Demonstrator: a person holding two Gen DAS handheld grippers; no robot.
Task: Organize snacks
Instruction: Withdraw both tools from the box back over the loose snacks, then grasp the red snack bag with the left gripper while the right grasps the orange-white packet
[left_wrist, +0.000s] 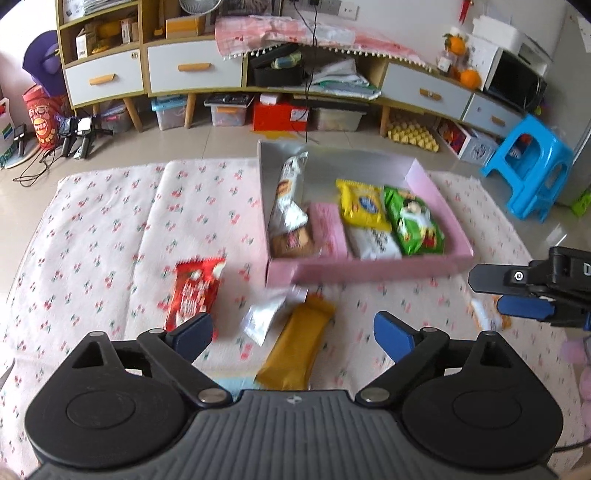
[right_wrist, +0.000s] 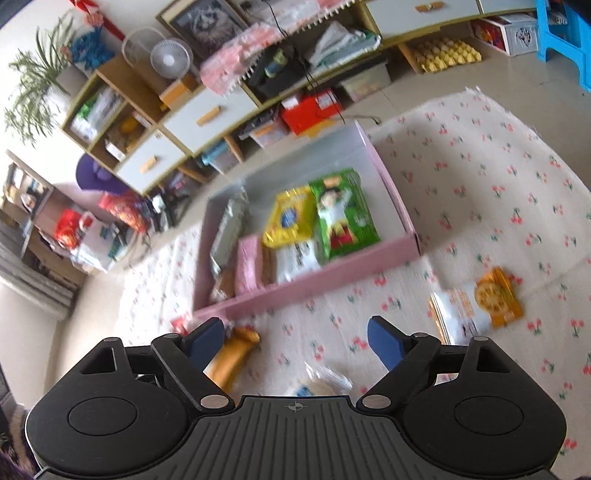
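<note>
Cherry-print cloth (left_wrist: 110, 221) covers the work surface, with a tiled floor and a long low cabinet (left_wrist: 177, 70) of white drawers behind it.

Pink box (left_wrist: 369, 267) sits open on the cloth. Inside, from the left wrist view: a long white packet (left_wrist: 290, 192) leans along the left side, its lower end over a brown biscuit pack (left_wrist: 291, 242); beside it lies a pink packet (left_wrist: 327, 229); then a yellow packet (left_wrist: 362, 205) overlapping a white packet (left_wrist: 373, 242); a green packet (left_wrist: 412, 221) lies at the right end.

Outside the box, on the cloth in front of it: a red packet (left_wrist: 194, 291) to the left, a small silver-white packet (left_wrist: 264, 317) and a mustard-yellow bar (left_wrist: 295, 350) touching each other just in front of the box wall. In the right wrist view an orange and white cracker pack (right_wrist: 480, 306) lies well to the right of the box.

Left gripper (left_wrist: 293, 334) hangs over the yellow bar, fingers spread wide, pads clear of everything. Right gripper (right_wrist: 295, 341) hangs over bare cloth in front of the box, fingers likewise spread and empty; a pale wrapped item (right_wrist: 321, 384) lies close under it, too blurred to identify.

A blue stool (left_wrist: 528, 173) stands on the floor at the right.
</note>
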